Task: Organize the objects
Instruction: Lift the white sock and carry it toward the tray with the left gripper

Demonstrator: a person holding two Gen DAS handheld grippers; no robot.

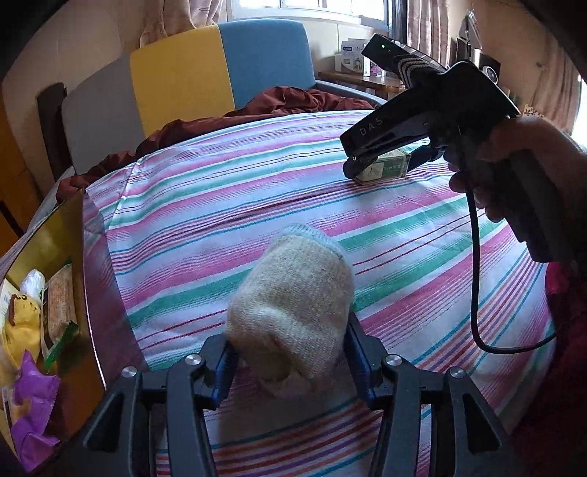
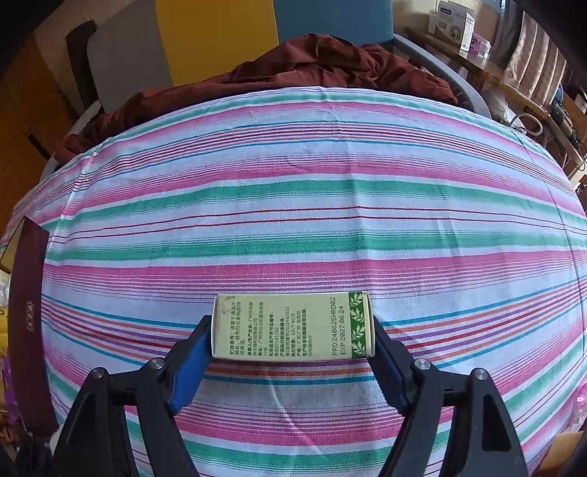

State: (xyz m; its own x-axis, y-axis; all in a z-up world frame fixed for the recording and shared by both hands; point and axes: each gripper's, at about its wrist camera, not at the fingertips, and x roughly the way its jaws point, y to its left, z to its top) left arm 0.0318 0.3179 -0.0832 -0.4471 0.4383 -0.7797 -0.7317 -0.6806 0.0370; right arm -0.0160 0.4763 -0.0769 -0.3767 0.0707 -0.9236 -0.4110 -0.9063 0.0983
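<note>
My left gripper [image 1: 290, 352] is shut on a rolled cream sock [image 1: 293, 315] and holds it just above the striped bed sheet [image 1: 227, 205]. My right gripper [image 2: 293, 326] is shut on a small pale green carton [image 2: 293, 326] with printed text, held by its two ends low over the sheet. In the left wrist view the right gripper [image 1: 381, 167] shows at the upper right, closed around the same carton [image 1: 385, 170], with the hand behind it. An open gold box [image 1: 47, 293] at the left edge holds snack packets.
A crumpled dark red blanket [image 2: 312, 69] lies at the far end of the bed, before a grey, yellow and blue headboard [image 1: 183, 73]. A shelf with boxes [image 2: 451, 22] stands at the far right. The gold box's dark lid [image 2: 29, 323] lies at the sheet's left edge.
</note>
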